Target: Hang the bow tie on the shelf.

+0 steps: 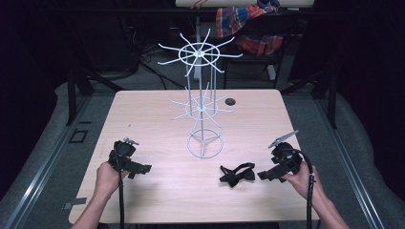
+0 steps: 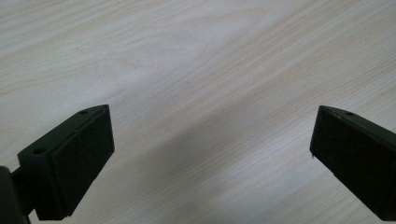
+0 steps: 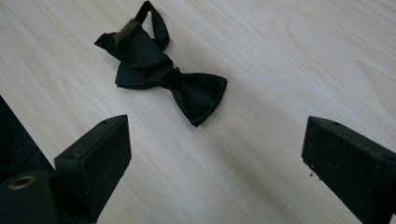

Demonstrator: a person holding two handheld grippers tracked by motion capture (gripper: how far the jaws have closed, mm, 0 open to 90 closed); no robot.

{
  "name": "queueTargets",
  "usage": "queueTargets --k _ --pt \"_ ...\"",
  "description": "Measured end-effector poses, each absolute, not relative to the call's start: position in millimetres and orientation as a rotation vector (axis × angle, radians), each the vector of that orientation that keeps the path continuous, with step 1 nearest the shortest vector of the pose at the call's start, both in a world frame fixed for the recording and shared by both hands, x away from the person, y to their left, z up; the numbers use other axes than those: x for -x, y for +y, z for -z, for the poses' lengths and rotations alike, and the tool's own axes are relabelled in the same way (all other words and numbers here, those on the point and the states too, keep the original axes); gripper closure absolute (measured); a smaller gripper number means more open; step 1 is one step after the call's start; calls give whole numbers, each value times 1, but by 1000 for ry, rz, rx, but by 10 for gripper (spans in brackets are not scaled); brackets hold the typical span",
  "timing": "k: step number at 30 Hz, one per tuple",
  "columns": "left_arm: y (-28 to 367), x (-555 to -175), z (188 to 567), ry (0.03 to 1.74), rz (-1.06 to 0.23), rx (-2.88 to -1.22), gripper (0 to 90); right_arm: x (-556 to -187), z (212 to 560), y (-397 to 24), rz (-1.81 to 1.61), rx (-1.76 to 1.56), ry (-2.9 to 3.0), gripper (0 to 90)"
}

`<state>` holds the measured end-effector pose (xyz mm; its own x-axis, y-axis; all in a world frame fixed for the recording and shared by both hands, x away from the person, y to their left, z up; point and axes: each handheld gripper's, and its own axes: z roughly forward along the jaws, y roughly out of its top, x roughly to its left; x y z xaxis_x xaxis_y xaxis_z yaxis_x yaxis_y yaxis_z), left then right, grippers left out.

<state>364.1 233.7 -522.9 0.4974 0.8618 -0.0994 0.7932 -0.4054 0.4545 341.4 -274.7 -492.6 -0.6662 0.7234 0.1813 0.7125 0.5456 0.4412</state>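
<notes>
A black bow tie (image 1: 237, 173) lies flat on the light wooden table (image 1: 157, 114), near the front and right of centre. In the right gripper view the bow tie (image 3: 161, 70) rests just beyond the wide-apart jaws, its strap looped at the far end. My right gripper (image 1: 265, 175) is open, low over the table, a short way right of the tie. My left gripper (image 1: 141, 170) is open at the front left, pointing right over bare wood (image 2: 210, 93). A white wire display rack (image 1: 204, 95) with two tiers of spoke hooks stands at the table's middle.
A small dark round hole (image 1: 230, 101) sits in the table top behind the rack. Beyond the table a chair carries a red and blue plaid cloth (image 1: 248, 24). Dark floor and metal frame legs surround the table.
</notes>
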Motion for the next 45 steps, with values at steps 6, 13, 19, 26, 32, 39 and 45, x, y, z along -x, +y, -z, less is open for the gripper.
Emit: queueTargets --k 6,13,19,26,32,39,45 --pt "233 -364 523 1366 -197 -2304 0 -342 492 -260 -783 -1222 2768 266" --pt "232 -365 524 1363 -192 -2307 1 -341 489 -249 -830 -1191 2760 439" --pt "231 -365 525 1354 -187 -2324 1 -341 488 -238 -793 -1162 2753 543" --pt "232 -365 525 1358 -187 -2324 1 -339 486 -231 -767 -1126 2748 779" --pt "232 -365 525 1356 -187 -2327 1 -335 481 -228 -763 -1091 2732 848" --pt "232 -365 525 1359 -186 -2327 1 -332 475 -226 -778 -1051 2724 855" --pt "232 -365 526 1359 -187 -2328 1 -330 466 -229 -808 -1036 2708 863"
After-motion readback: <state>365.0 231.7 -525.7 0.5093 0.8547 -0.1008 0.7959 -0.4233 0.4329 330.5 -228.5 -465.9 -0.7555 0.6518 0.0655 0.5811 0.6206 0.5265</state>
